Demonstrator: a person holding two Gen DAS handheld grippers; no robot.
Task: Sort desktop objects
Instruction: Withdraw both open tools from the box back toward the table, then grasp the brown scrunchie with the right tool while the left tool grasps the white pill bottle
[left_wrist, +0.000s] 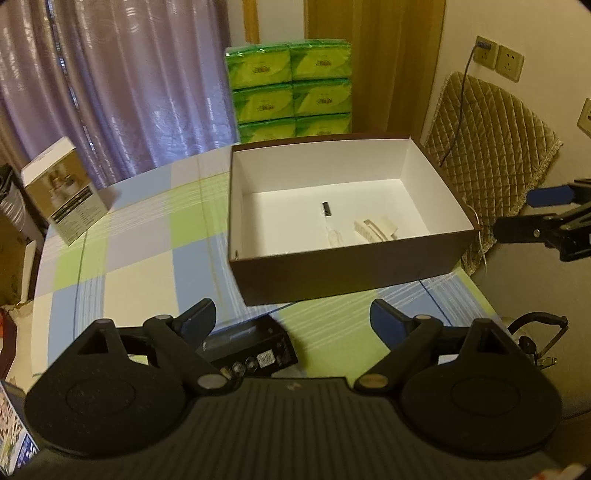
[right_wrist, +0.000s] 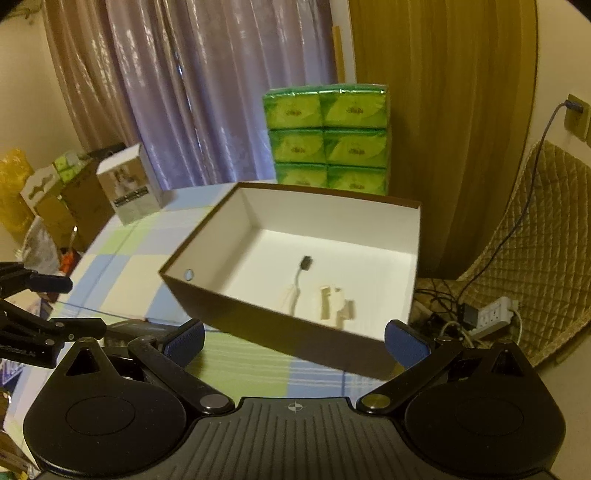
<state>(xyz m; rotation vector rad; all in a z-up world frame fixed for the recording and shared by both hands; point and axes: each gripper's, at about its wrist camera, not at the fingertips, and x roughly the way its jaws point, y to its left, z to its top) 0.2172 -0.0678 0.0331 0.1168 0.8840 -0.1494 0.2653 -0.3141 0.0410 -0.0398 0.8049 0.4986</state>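
Our left gripper (left_wrist: 291, 319) is nearest the lens, its blue-padded fingers (left_wrist: 199, 319) spread wide apart with nothing between them. Just below and between them a black device (left_wrist: 255, 349) lies flat on the checked tablecloth (left_wrist: 129, 254), close to the near edge; we can make out a small label and round details on it, but not what it is. Our right gripper (right_wrist: 293, 341) is likewise spread wide and empty, hovering over the cloth in front of the brown box (right_wrist: 280, 332).

Beyond both sets of fingers we see that box, open-topped and white inside, sitting on the table. On its floor lie a slim white item with a dark head (left_wrist: 327, 218), like a small brush, and beside it a cream-coloured clip-like piece (left_wrist: 375, 229); the two are near each other but seem not to touch. From the right wrist view we find the same pair toward the near wall of the box.

Further out, at the far left of the table, a white and tan carton (left_wrist: 62, 190) stands upright, well apart from the box. Behind the box a stack of green tissue packs (left_wrist: 291, 88) rises against the purple curtain (left_wrist: 122, 85). To the right we see a quilted cover (left_wrist: 491, 158) and wall sockets (left_wrist: 498, 59) with a cable plugged in.
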